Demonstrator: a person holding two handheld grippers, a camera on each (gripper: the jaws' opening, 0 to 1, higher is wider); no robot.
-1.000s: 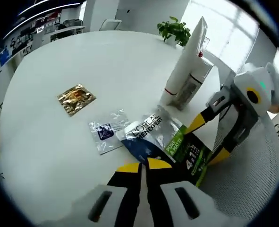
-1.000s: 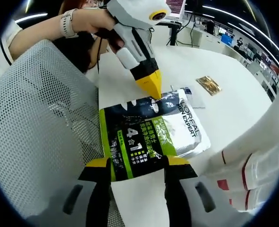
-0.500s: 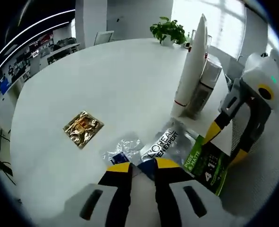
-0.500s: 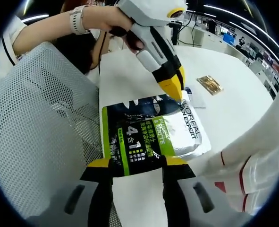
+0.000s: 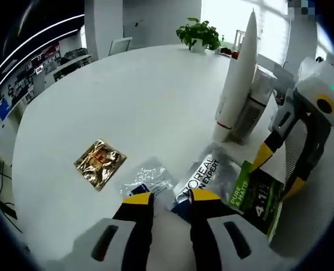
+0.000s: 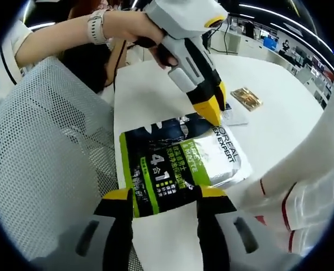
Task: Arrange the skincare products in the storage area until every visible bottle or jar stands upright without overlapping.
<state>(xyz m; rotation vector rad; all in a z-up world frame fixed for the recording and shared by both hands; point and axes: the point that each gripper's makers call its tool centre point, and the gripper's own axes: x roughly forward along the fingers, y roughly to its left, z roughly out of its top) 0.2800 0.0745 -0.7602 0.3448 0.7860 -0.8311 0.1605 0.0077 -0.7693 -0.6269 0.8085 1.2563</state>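
Observation:
A dark, green and silver L'Oreal pouch (image 5: pixel 212 176) (image 6: pixel 181 164) lies at the white table's edge, its green end over the edge. My right gripper (image 6: pixel 165 196) (image 5: pixel 280 171) is shut on that green end, one jaw on each side. My left gripper (image 5: pixel 171 197) (image 6: pixel 210 107) stands open at the pouch's silver top, beside a small clear sachet (image 5: pixel 147 179). A gold sachet (image 5: pixel 100 164) (image 6: pixel 247 98) lies flat further off. A tall white tube (image 5: pixel 237 79) stands upright on its cap, with a second white bottle (image 5: pixel 258 97) right behind it.
A grey mesh chair (image 6: pixel 42 158) (image 5: pixel 319 226) sits against the table edge under the pouch's end. A person's hand (image 6: pixel 127 28) holds the left gripper. A potted plant (image 5: pixel 198 34) stands at the far side of the round table (image 5: pixel 127 96).
My left gripper's jaws have spread apart and it has lifted from the pouch's near corner toward its silver top. The right gripper still holds the green end.

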